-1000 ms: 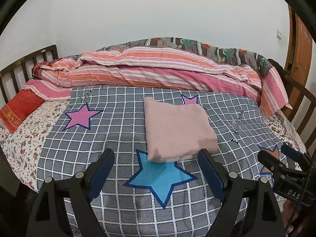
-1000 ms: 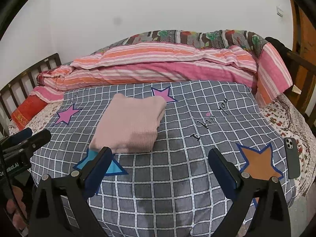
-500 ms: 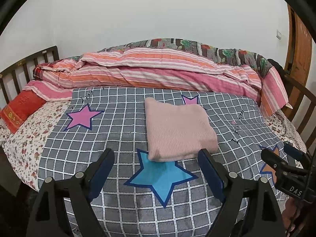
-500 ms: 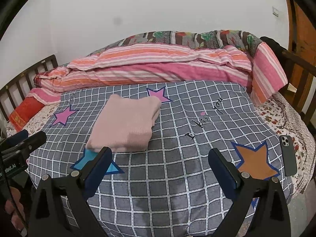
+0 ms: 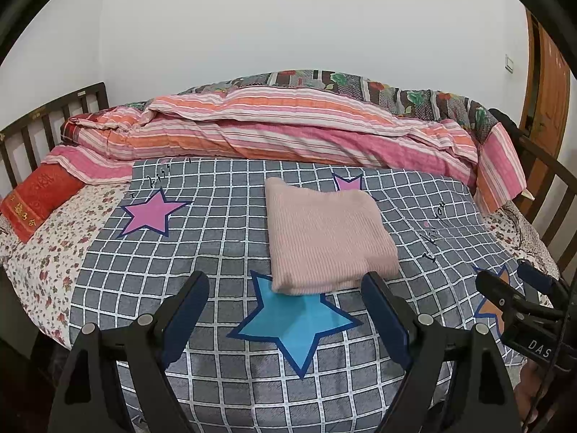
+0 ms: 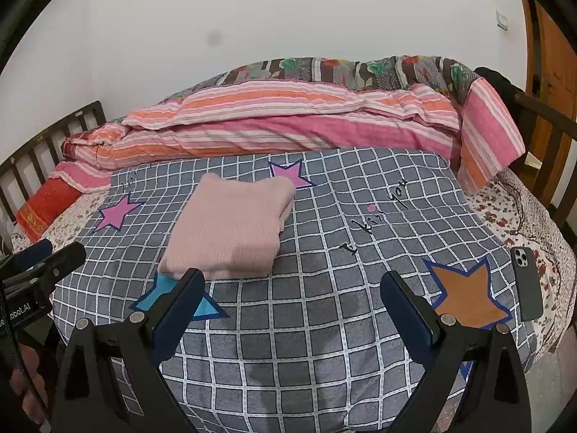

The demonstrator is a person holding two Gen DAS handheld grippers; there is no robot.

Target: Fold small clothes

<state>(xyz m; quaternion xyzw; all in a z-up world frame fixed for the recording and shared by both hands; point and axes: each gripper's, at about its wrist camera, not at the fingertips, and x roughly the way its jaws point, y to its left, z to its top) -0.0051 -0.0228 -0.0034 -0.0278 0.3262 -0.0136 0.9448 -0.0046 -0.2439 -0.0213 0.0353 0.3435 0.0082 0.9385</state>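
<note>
Jaws apart over ribbed, square-folded pink garment [image 5: 328, 234]

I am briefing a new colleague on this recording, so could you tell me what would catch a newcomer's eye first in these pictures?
First the folded pink garment, lying in the middle of the grey checked blanket between a blue star and a small pink star. Both the left gripper and the right gripper hang open above the blanket, apart from the garment. A dark phone lies at the bed's right edge.
</note>
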